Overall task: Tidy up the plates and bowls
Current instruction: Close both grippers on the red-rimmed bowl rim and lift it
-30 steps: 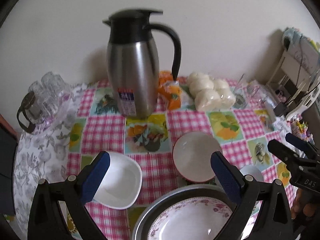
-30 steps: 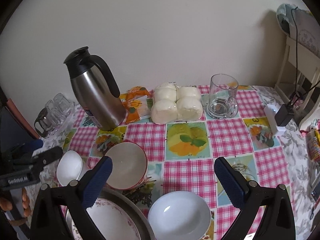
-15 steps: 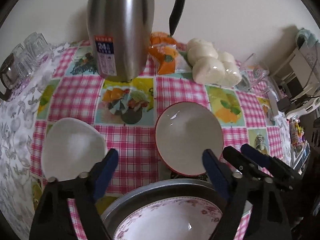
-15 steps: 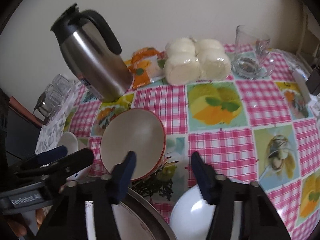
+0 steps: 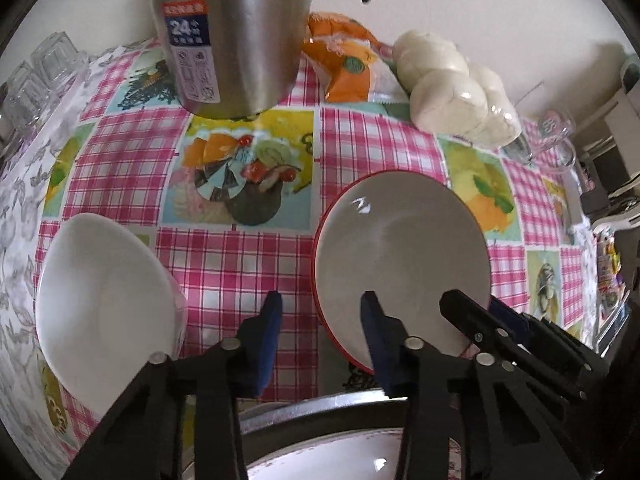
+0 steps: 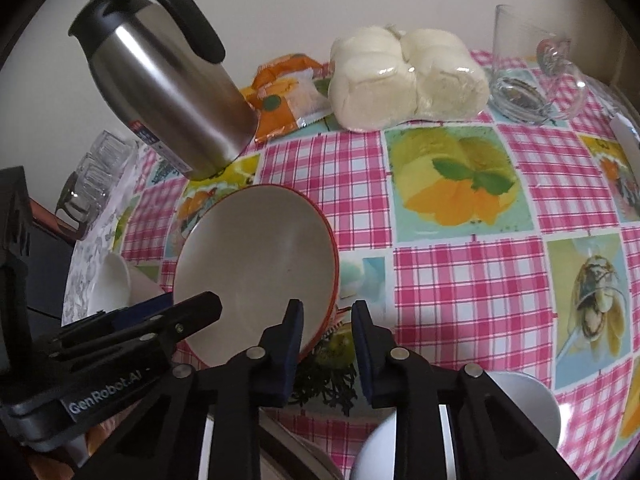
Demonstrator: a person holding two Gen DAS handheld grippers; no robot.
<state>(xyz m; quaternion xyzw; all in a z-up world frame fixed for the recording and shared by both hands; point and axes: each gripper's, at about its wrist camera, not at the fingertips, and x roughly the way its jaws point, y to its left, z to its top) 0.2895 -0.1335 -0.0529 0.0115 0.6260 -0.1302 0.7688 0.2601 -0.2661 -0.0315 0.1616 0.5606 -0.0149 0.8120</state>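
Pink-checked oilcloth with fruit pictures is covering the table (image 5: 224,264), and everything is sitting on it. At the back a steel jug (image 5: 232,36) is standing upright, with an orange packet (image 5: 344,68) and a wrapped pack of white buns (image 5: 452,92) just beside it and a glass mug (image 6: 532,68) further right. Nearest the cameras a grey metal pan (image 5: 320,412) is holding a white plate (image 5: 320,460) with a pink flower border, only partly showing under the gripper frames. In the middle the bowl (image 5: 400,256), cream inside with a red rim and red outside, is sitting upright just beyond the pan. A plain white bowl (image 5: 104,300) is lying to its left, and another white bowl (image 6: 520,412) is sitting near the right gripper's frame. The left gripper (image 5: 320,312) is pointing steeply down with its jaws closing, about a quarter spread; its right blue pad is hanging over the inside of the red-rimmed bowl and its left pad over the cloth outside, so the near-left rim is lying between them, and whether either pad is touching it I cannot tell. The right gripper (image 6: 325,316) is closing too and is narrower still, one pad inside the same bowl's near-right rim and the other outside over the cloth; contact is again unclear.
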